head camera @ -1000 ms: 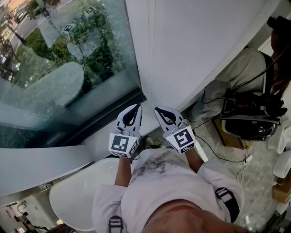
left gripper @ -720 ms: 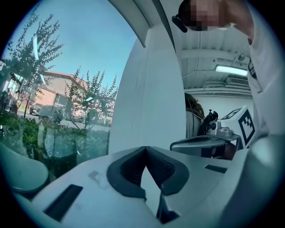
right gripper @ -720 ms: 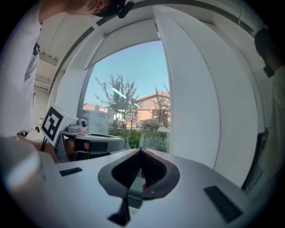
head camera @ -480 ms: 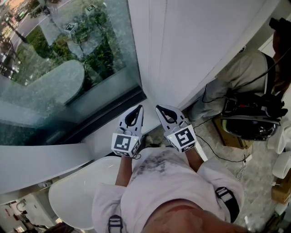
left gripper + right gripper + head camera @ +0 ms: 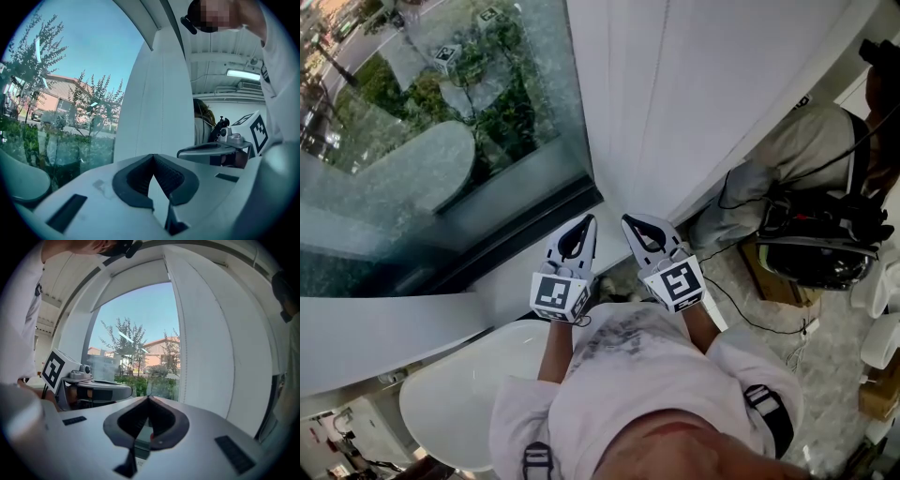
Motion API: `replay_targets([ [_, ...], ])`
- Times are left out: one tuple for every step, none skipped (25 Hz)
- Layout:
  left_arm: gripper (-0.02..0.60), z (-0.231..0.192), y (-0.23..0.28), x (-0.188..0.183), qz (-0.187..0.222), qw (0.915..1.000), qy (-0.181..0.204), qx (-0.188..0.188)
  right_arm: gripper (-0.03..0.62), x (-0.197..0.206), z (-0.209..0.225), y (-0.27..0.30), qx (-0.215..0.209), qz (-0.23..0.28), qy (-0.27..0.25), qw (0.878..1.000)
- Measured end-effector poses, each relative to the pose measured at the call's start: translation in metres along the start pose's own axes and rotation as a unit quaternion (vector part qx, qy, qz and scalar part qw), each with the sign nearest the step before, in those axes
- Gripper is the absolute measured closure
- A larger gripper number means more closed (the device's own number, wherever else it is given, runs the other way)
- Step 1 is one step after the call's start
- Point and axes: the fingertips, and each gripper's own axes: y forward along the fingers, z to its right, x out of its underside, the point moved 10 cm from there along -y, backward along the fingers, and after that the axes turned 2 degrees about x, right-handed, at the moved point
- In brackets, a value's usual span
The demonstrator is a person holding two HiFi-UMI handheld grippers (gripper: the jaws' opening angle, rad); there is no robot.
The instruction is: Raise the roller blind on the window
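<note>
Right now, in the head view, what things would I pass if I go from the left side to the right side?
Big glass window with green trees outside → white left gripper with a black square marker → white right gripper with its own marker → crouching person in beige clothes.

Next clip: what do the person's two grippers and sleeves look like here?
The left gripper and right gripper are matching white plastic shells that taper to a point. Their fingers are lined with dark grey ribbed pads. Each gripper carries a white cube with black square markers at its rear end. The person wears a pale pinkish-white top with loose sleeves.
</note>
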Motion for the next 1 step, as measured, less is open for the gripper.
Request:
replay_targets([
  [0.574,0.0000,-0.0002,0.0003,0.001,1.0000,0.000,0.000,0.534,0.0010,-0.0001,-0.0002,0.001,-0.002,0.000,1.000],
])
